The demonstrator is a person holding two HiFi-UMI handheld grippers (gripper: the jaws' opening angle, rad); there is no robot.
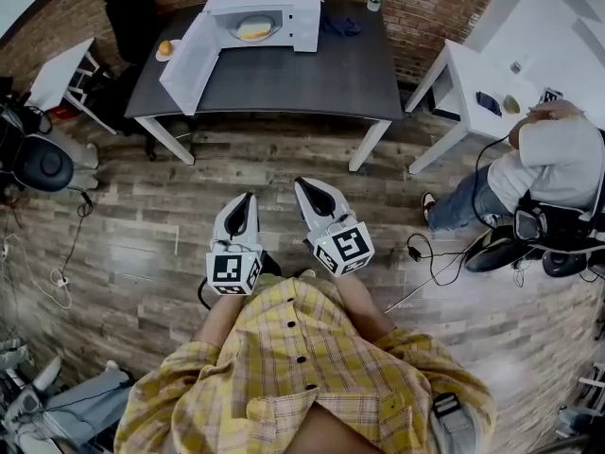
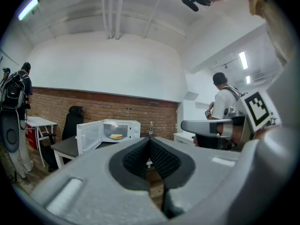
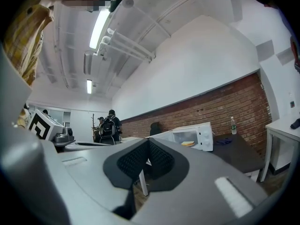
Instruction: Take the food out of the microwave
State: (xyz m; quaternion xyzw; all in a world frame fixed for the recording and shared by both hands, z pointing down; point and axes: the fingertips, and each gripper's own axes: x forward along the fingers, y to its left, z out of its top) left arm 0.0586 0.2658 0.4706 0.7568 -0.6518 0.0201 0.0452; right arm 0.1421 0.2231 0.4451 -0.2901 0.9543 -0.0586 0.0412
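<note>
Left hand-held gripper (image 1: 249, 198): held level ahead of the torso, jaws closed together with nothing between them, marker cube (image 1: 233, 270) at its rear end. Right hand-held gripper (image 1: 302, 184): just beside the left and apart from it, set slightly further forward, level, jaws likewise closed and empty. Left forearm (image 1: 219, 318) and right forearm (image 1: 362, 303): bare, bent at the elbow, angled so that the two tips converge.

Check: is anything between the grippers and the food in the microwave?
Nothing visible. The white microwave has its door swung open, the yellowish food sits exposed inside, and only wooden floor and dark tabletop lie ahead of the shut left gripper and right gripper.
</note>
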